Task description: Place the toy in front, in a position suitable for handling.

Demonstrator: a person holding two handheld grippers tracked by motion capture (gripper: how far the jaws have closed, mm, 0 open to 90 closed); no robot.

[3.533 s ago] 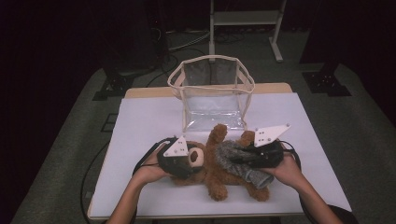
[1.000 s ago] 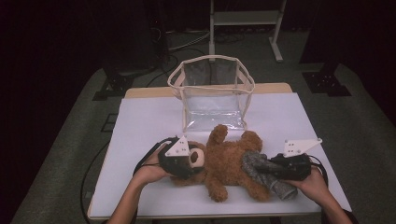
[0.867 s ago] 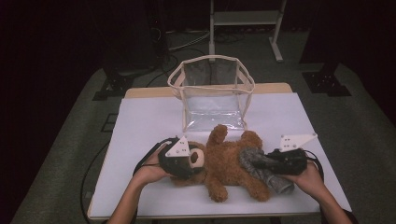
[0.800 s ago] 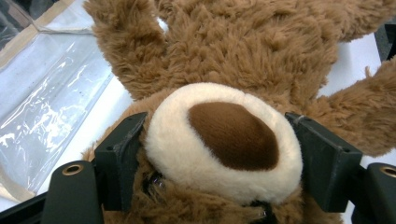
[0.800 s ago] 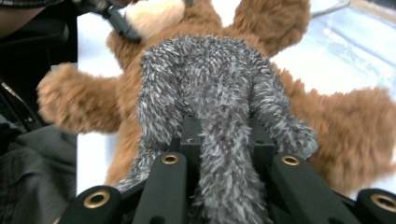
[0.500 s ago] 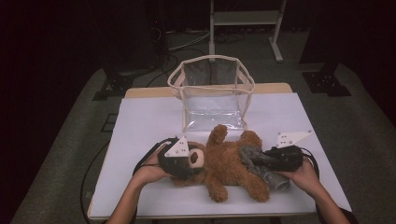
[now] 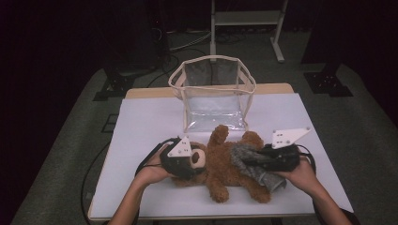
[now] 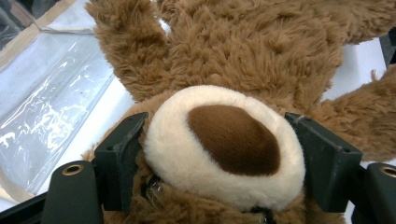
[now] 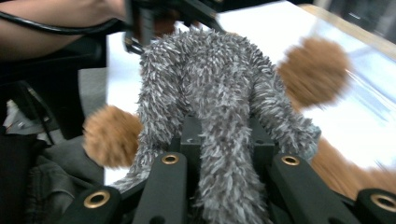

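Observation:
A brown teddy bear (image 7: 218, 161) lies on its back on the white table (image 7: 150, 122), head to the left. My left gripper (image 7: 185, 163) is shut on the bear's head; in the left gripper view its jaws press both sides of the cream muzzle (image 8: 224, 144). My right gripper (image 7: 248, 160) is shut on a grey fuzzy cloth (image 7: 257, 172) over the bear's lower body. In the right gripper view the grey cloth (image 9: 210, 93) drapes up from between the jaws, with a brown paw (image 9: 112, 135) to its left and another paw (image 9: 313, 70) to its right, both blurred.
A clear plastic bag (image 7: 213, 93) with cream trim stands open just behind the bear; its wall (image 8: 51, 107) lies left of the bear's arm. Bare table lies left, right and in front. A metal stand (image 7: 246, 18) rises beyond the table.
My right gripper has moved left and slightly up with the grey cloth, from beside the bear's legs to over its body. The left gripper and the bear's head have stayed put.

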